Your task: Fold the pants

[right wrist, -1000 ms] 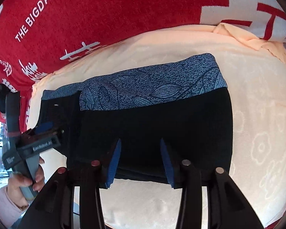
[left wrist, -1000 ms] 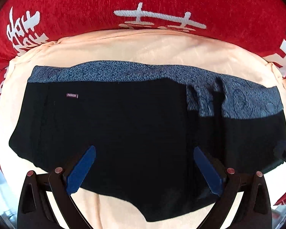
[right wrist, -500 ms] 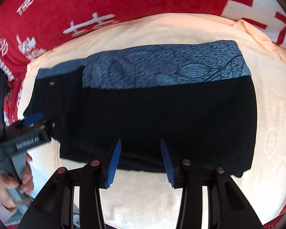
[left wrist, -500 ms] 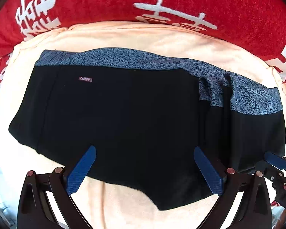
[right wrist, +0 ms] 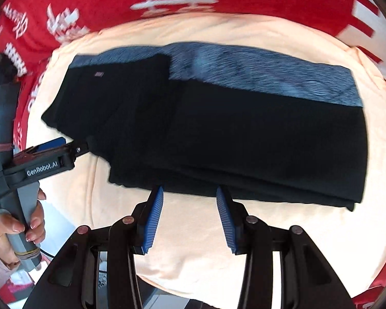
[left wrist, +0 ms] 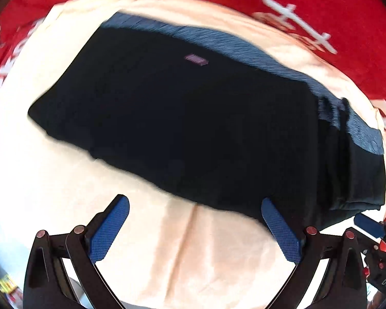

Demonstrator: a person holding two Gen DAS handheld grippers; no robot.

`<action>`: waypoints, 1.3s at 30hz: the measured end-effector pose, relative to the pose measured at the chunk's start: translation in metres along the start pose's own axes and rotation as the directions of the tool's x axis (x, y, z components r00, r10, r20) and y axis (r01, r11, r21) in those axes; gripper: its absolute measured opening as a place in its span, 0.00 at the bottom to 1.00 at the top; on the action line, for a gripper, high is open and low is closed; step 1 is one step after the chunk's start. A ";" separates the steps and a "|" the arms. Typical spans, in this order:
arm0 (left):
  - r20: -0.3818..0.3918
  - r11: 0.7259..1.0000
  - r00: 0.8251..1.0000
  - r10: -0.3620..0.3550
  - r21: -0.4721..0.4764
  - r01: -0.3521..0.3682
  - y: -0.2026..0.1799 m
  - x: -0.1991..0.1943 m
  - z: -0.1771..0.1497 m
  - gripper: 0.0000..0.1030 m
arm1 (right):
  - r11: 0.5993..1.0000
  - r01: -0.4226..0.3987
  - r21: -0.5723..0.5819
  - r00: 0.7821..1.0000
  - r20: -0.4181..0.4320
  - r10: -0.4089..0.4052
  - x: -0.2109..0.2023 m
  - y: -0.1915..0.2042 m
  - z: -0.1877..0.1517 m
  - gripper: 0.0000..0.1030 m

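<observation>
The black pants [right wrist: 244, 139] lie folded on the peach towel [right wrist: 205, 252]. Both tools hang spread and empty, the left tool [left wrist: 193, 228] wide, the right tool [right wrist: 189, 216] narrower. A grab at twelve o'clock catching only the top layer would likely peel the stack apart.

"GenRobot.AI" reads clearly in white on the black body of the left gripper [right wrist: 52, 152], at the left edge of the right wrist view. In the left wrist view, "DAS" shows on the right gripper [left wrist: 370, 225] at the lower right. The pink label [left wrist: 196, 60] on the pants [left wrist: 182, 128] is too blurred to read. White characters on the red cloth [right wrist: 177, 2] are smeared.
</observation>
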State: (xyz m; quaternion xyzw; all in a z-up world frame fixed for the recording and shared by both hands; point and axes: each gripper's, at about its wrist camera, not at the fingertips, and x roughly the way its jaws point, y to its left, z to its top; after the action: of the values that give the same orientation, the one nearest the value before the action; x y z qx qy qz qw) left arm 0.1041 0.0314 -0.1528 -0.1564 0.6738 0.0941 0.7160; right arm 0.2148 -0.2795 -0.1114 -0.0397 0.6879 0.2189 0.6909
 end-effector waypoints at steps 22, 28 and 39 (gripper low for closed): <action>0.132 0.947 0.979 -0.158 -0.261 0.188 0.127 0.010 0.025 1.00 | 0.893 0.250 -0.375 0.966 0.028 -0.259 0.042 0.088 0.007 0.01; 0.131 0.951 0.979 -0.158 -0.245 0.186 0.113 0.012 0.024 1.00 | 0.837 0.485 -0.252 0.873 0.200 -0.445 0.019 0.075 0.043 0.65; 0.134 0.961 0.978 -0.161 -0.206 0.187 0.110 -0.002 0.017 1.00 | 0.930 0.354 -0.096 0.931 0.129 -0.341 0.019 0.040 0.051 0.04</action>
State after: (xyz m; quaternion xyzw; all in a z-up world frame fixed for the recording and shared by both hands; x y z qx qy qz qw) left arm 0.0819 0.1397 -0.1609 -0.2867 0.6002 0.1126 0.7381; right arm 0.2470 -0.2211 -0.1173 -0.1892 0.6167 0.1350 0.7521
